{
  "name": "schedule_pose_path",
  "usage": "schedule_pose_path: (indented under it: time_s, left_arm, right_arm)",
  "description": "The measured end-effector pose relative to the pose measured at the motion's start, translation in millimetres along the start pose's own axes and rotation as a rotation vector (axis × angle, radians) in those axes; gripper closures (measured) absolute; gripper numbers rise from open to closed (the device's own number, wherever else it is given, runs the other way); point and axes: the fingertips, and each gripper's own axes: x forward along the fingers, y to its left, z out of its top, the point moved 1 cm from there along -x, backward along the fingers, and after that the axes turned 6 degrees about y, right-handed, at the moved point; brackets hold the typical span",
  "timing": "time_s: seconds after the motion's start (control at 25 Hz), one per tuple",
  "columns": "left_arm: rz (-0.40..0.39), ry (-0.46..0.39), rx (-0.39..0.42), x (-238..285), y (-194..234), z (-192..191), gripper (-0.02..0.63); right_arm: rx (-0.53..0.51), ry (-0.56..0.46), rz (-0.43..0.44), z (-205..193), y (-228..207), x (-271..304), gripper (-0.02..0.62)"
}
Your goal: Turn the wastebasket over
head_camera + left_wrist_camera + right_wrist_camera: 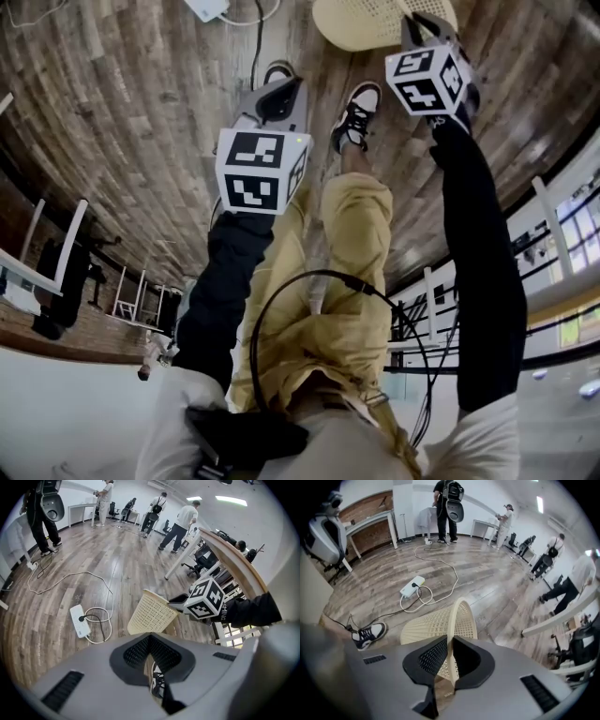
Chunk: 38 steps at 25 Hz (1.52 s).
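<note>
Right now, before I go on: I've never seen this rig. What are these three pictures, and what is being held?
There is no robot here: a person holds a two-jaw gripper in each hand. The head view looks steeply down from the person's head at their own legs. The other two views come from cameras that ride on the grippers and look along the jaws. The right gripper is clamped on the rim of the basket, a cream lattice one tipped sideways. The left gripper has its jaws together on nothing; the person's shoe shows past them. A power strip lies on the wood floor.
</note>
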Motion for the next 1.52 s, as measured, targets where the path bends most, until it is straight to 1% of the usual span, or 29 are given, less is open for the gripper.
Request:
schedule_pose_path:
  time_s: [0.08,0.12,0.2,0.32,0.44,0.52,0.6,0.76,0.88,1.0,1.2,1.52]
  left_arm:
    - [-0.003,-0.003,0.005,-1,-1,1,0.604]
    - [-0.004,-0.001,0.008,-2,-2,-1,0.604]
    - [-0.007,0.008,0.010,-1,-4,-5,0.604]
    - [-0.009,0.019,0.013,0,-7,-11,0.604]
    - [-0.003,0.031,0.010,0,-4,-19,0.604]
    - [-0.003,0.033,0.005,0,-5,-22,0.604]
    - [-0.007,0.029,0.013,0,-7,-20,0.604]
    - [0.002,0.027,0.009,0,2,-21,0.604]
    - [0.006,0.028,-0.004,2,7,-25,0.604]
    - [0.003,0.038,-0.001,4,8,-31,0.604]
    - [0.002,0.046,-0.001,11,16,-35,0.604]
    - [-0.010,0.053,-0.008,19,27,-30,0.604]
  right_arm:
    - [-0.077,-0.016,-0.059,8,-6,-7,0.541]
    - [-0.109,-0.022,-0.075,10,-5,-9,0.541]
    - [-0.165,-0.037,-0.071,12,3,-9,0.540]
    - [-0.207,-0.067,-0.006,16,28,-10,0.540]
    - [-0.211,-0.072,0.117,18,71,-8,0.537]
    - [-0.208,-0.057,0.185,13,94,-4,0.537]
    - [-0.186,-0.036,0.244,7,108,0,0.537]
    - [-0.088,-0.024,0.374,10,128,8,0.537]
    - [-0.056,-0.027,0.438,15,137,13,0.532]
    - [-0.032,-0.022,0.501,16,150,18,0.526]
    - [0.015,0.002,0.550,10,171,36,0.523]
    - [0.022,0.038,0.615,3,193,53,0.517]
